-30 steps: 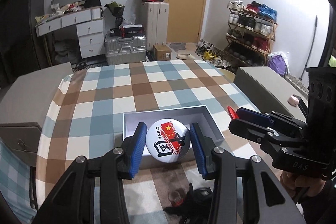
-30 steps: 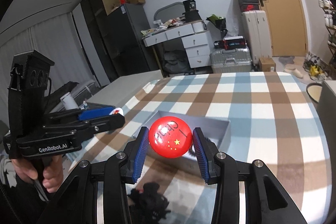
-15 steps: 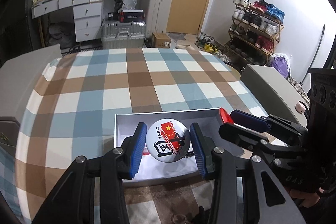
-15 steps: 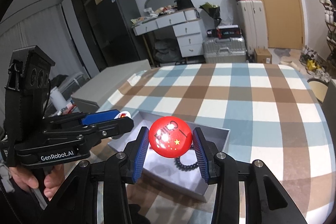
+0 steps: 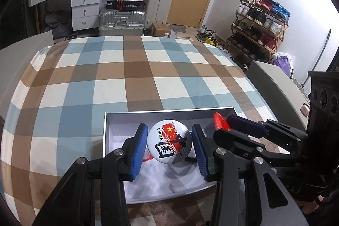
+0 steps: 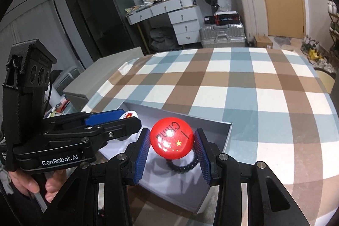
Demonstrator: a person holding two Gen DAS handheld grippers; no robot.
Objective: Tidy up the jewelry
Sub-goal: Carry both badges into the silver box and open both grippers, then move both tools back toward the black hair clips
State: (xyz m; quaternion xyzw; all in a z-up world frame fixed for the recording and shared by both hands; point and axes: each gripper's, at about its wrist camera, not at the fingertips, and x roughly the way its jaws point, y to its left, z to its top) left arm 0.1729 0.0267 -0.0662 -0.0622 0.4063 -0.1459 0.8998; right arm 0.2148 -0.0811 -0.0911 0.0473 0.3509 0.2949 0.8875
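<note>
My left gripper (image 5: pixel 169 146) is shut on a round white badge (image 5: pixel 169 141) printed with a red flag and "CHINA", held over the open white box (image 5: pixel 169 113). My right gripper (image 6: pixel 172 145) is shut on a round red badge (image 6: pixel 172 142) with yellow stars, held over the same box (image 6: pixel 227 132). A black bead bracelet (image 6: pixel 183 166) lies on the box floor under the red badge. The red badge's edge (image 5: pixel 220 124) shows in the left wrist view, and the white badge's edge (image 6: pixel 129 114) shows in the right wrist view. A red cord (image 5: pixel 148 158) lies in the box.
The box stands on a table with a blue, brown and white checked cloth (image 5: pixel 137 77). Grey chair backs (image 5: pixel 275 86) flank the table. A desk with drawers (image 5: pixel 84 5), suitcases (image 5: pixel 122 20) and a shoe rack (image 5: pixel 260 27) stand behind.
Both grippers have moved forward and down with their badges, from the near edge of the box to over its inside. The dark jewelry pile on the cloth has dropped out of view.
</note>
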